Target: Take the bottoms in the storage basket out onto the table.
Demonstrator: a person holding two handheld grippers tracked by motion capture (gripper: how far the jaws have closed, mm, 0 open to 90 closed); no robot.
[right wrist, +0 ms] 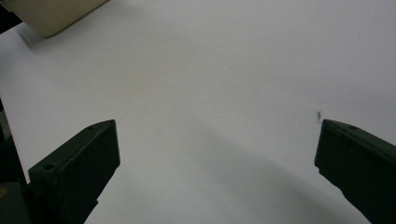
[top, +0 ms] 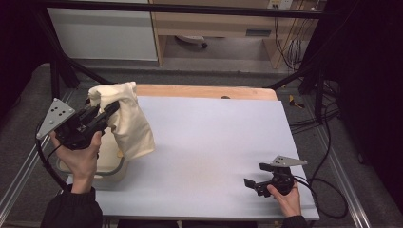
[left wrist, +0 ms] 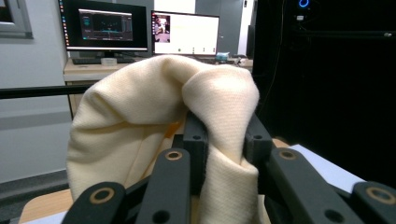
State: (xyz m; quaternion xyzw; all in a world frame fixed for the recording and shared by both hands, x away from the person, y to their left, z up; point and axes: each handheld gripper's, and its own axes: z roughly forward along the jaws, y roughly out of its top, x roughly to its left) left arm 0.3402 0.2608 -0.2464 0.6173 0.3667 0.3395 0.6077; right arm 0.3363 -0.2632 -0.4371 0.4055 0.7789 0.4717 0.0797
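The table (top: 214, 142) is the biggest thing before me: a flat, matte, pale grey sheet across the middle of the high view, with a strip of bare light wood showing along its far edge. In my right gripper view it is the same smooth, near-featureless surface, marked by one tiny dark speck at right of centre.

Next is the cream cloth (top: 126, 118), at the upper left of the high view. It is soft, finely woven, with a ribbed knit grain, and hangs in loose rounded folds down over the table's left part. In my left gripper view it bulges up as a plump, doubled-over hump (left wrist: 187, 107).

Beneath it, at the lower left of the high view, sits a cream basket (top: 111, 166), smooth-walled with rounded corners; its corner shows at the top left of my right gripper view (right wrist: 51, 14).

My left gripper (top: 102, 114), black, hard and angular, has its jaws clamped on a fold of the cloth, raised above the basket.

My right gripper (top: 252, 183), at the lower right of the high view, rests low over the bare table, jaws spread wide with nothing between them.
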